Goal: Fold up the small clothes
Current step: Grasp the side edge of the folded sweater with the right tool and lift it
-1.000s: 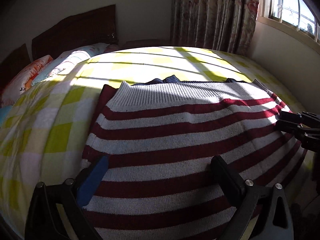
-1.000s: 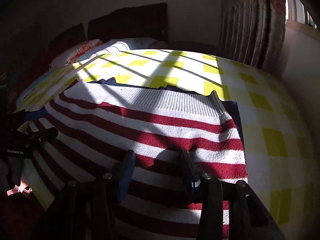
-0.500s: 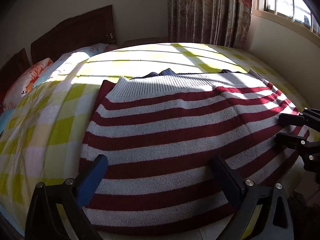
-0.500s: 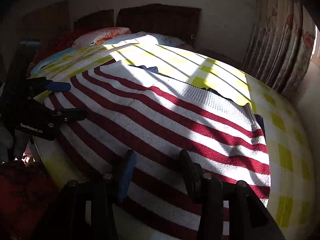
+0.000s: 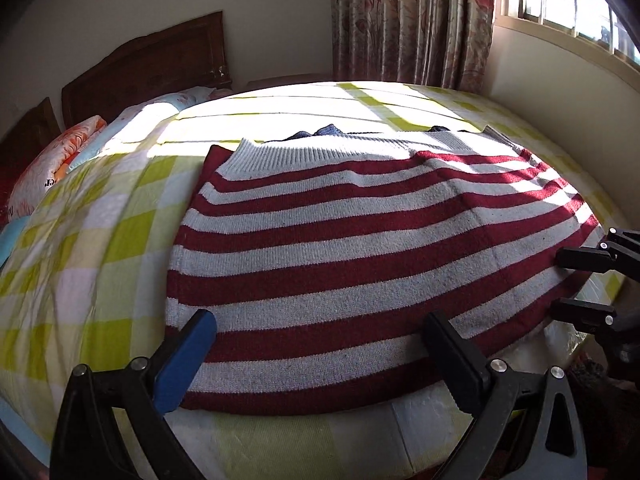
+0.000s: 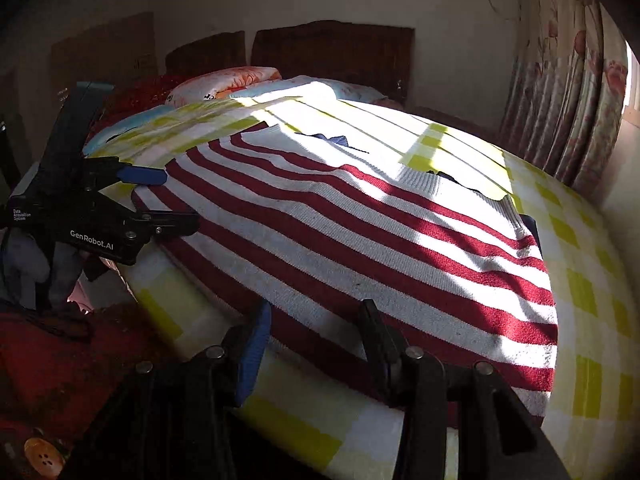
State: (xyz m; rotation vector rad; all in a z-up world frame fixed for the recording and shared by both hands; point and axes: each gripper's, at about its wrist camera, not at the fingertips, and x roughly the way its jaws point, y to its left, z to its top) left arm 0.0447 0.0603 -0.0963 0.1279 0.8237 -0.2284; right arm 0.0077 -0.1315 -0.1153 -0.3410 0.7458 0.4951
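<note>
A red-and-white striped sweater [image 5: 360, 248] lies spread flat on the bed, its ribbed hem at the far side. Something dark blue [image 5: 316, 133] peeks out from under that far hem. My left gripper [image 5: 320, 344] hovers open over the sweater's near edge, fingers wide apart, nothing between them. In the left wrist view my right gripper [image 5: 580, 284] shows at the sweater's right corner. In the right wrist view the right gripper [image 6: 316, 336] is open at the sweater's [image 6: 360, 240] near edge, pinching nothing. The left gripper [image 6: 172, 200] is at the sweater's left corner there.
The bed has a yellow-green checked sheet [image 5: 100, 248] with sun patches. Pillows [image 5: 60, 160] and a dark wooden headboard [image 5: 152, 68] are at the far left. Flowered curtains [image 5: 412, 20] and a window wall run along the right. Red fabric [image 6: 80, 352] lies beside the bed.
Both grippers have drawn back toward the near edge of the bed, so more of the sweater shows. The right gripper rolled and swung, bringing the left gripper into its view. The sweater lies unmoved.
</note>
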